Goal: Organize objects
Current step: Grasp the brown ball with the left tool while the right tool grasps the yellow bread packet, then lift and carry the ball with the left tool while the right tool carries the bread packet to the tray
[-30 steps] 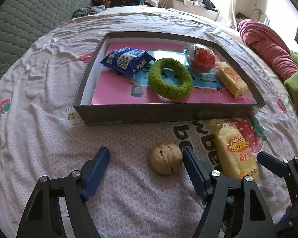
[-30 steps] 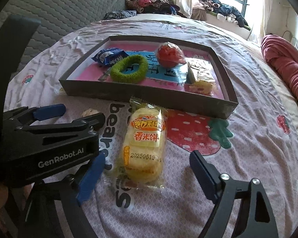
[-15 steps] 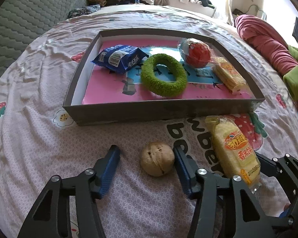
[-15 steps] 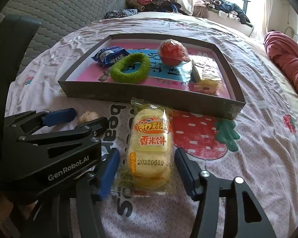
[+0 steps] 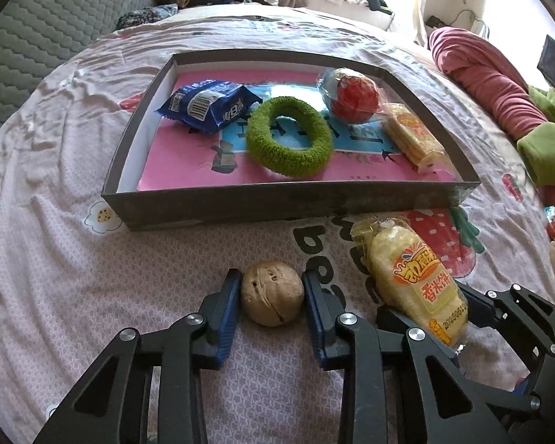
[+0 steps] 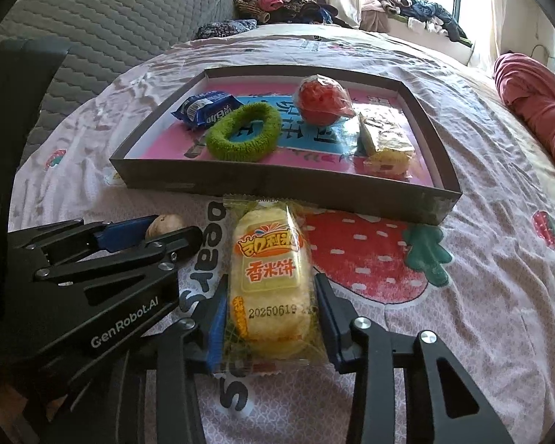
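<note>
Bed [image 5: 55,259] with strawberry-print sheet; dark shallow tray [image 5: 277,203] near its middle. In front of the tray, right tongs [image 6: 270,318] clamp a yellow rice-cracker packet [image 6: 270,277]; left tongs [image 5: 272,296] clamp a round, wrinkled tan walnut [image 5: 272,298].

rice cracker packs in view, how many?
2. One rice cracker pack lies on the bedspread in front of the tray, between the right gripper fingers. The other pack lies inside the tray, right side. None seems hidden.
</note>
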A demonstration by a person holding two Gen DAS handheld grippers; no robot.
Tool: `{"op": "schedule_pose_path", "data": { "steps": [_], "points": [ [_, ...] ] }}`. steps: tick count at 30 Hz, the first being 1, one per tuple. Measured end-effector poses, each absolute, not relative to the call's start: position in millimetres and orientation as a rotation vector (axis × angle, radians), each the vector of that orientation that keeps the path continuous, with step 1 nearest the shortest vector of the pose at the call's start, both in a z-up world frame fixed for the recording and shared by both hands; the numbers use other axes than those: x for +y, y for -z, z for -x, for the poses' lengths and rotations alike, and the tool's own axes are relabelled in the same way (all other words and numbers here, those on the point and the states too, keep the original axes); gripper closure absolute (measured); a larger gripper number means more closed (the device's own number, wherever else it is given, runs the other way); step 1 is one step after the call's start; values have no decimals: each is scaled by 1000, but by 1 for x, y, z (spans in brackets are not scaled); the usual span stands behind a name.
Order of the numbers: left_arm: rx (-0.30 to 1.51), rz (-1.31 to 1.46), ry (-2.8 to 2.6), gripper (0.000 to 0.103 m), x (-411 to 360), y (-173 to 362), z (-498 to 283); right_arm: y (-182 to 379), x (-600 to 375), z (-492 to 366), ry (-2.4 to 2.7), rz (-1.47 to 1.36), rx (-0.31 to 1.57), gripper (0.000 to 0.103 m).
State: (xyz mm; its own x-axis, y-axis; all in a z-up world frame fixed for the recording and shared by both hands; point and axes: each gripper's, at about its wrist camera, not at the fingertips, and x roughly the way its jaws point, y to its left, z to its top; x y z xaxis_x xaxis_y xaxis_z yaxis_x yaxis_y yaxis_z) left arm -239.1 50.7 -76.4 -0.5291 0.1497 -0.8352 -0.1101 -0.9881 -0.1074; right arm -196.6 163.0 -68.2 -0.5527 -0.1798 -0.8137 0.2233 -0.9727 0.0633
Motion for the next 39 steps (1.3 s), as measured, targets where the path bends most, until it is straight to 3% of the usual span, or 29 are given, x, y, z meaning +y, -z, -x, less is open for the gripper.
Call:
{"op": "schedule_pose_path", "data": {
  "steps": [22,39],
  "points": [
    [-65,1428,-2655,69,45,66,226,62,172,184,2586,-1340,31,61],
    [-48,1350,-2716,69,40,8,181,12,178,148,2632,-1272,28,61]
  ]
}}
